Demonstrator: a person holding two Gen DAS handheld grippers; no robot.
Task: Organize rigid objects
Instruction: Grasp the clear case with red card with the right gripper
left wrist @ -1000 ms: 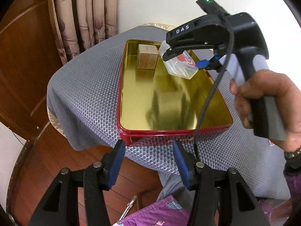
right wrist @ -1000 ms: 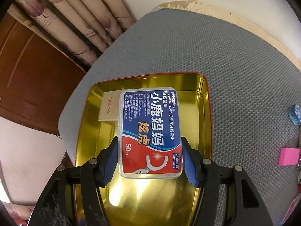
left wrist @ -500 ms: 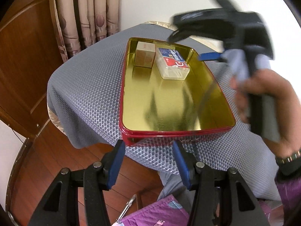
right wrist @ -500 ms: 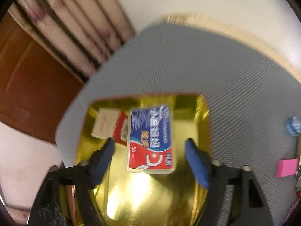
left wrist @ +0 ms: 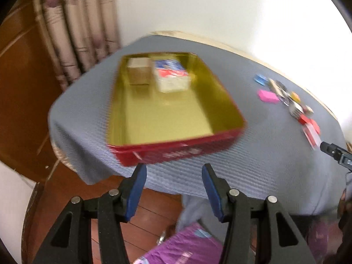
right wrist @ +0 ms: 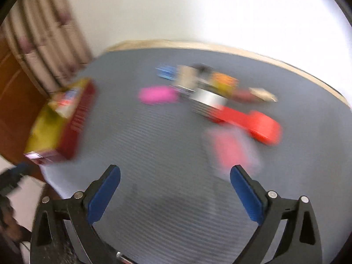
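Observation:
A red tin with a gold inside stands on the grey-covered table. At its far end lie a tan box and the dental floss box, side by side. My left gripper is open and empty, just short of the tin's near wall. My right gripper is open and empty above the bare grey cloth; the tin is at its left. Ahead of it lie blurred loose items: a pink block, a red object, a blue item.
The same loose items show at the right in the left wrist view, with the pink block nearest the tin. A curtain and a wooden door stand to the left. A white wall is behind. A purple cloth lies below the table edge.
My right gripper let go of the dental floss box in the tin beside the tan box, then swung right toward the loose items. The left view shifted right; both now frames are blurred.

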